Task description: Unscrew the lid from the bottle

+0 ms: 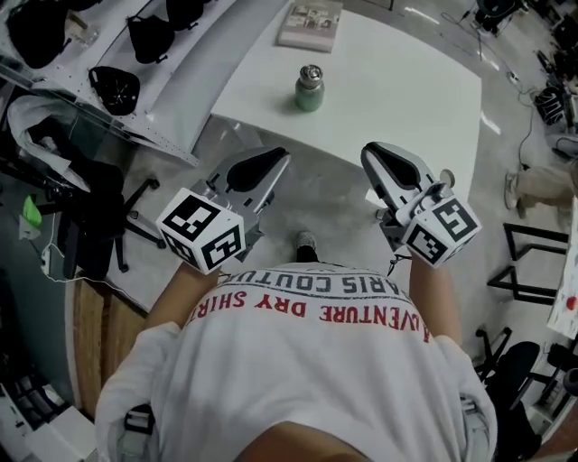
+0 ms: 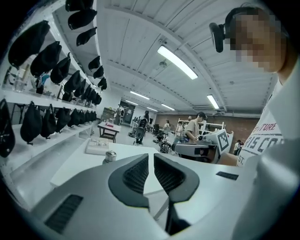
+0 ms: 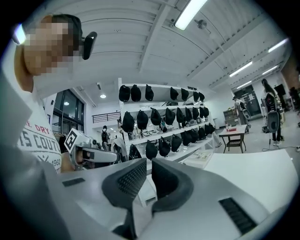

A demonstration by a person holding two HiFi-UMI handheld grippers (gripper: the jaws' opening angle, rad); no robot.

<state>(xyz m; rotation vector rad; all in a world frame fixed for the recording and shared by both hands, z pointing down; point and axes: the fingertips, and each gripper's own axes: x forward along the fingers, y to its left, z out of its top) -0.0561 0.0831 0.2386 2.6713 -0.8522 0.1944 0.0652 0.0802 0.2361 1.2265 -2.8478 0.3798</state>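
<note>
On table (image 1: 397, 99): green bottle (image 1: 309, 90), lid (image 1: 310, 72) on.

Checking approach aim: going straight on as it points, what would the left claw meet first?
The left claw would likely meet the white table, just right of the bottle; depth unclear.

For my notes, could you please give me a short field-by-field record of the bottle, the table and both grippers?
bottle: green, upright on the white table
lid: metal, on the bottle
left gripper: shut, empty, apart from the bottle
right gripper: shut, empty, apart from the bottle
also on table: booklet at the far edge
</note>
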